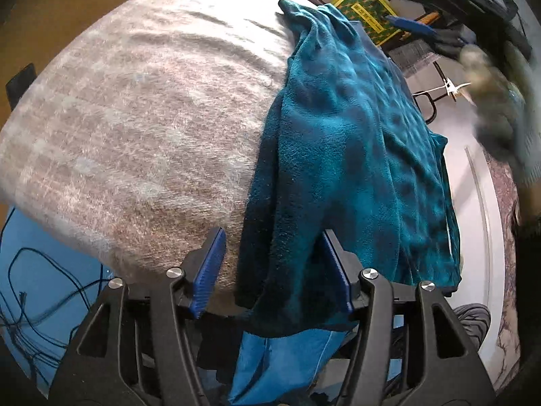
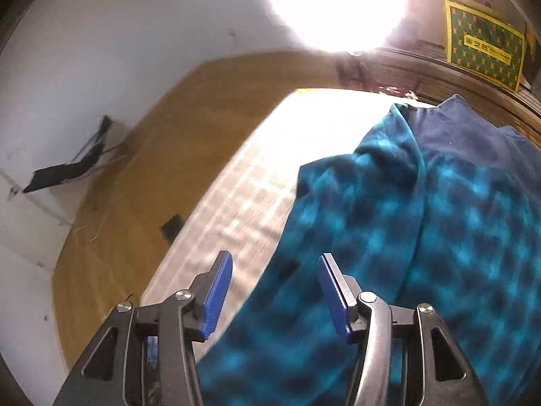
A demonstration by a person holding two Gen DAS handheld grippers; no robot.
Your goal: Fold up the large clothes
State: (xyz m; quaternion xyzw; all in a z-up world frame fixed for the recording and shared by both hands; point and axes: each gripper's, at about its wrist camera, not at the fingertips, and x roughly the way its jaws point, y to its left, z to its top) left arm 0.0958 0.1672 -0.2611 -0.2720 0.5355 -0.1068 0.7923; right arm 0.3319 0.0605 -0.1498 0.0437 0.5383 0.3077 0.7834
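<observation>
Left tool (image 1: 274,270) stands released over the near edge of the teal fleece (image 1: 355,142), pads not pressing it. Right tool (image 2: 275,294) hangs released above the fleece, which lies on the bed's (image 1: 135,118) right side.

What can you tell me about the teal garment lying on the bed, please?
The teal garment looks like soft fleece, mottled teal with darker blotches. It lies in a long, rumpled, roughly folded strip along one side of the grey checked blanket, its near end drooping over the edge. The left tongs stand open around that end; the right tongs are open above it, not gripping.
</observation>
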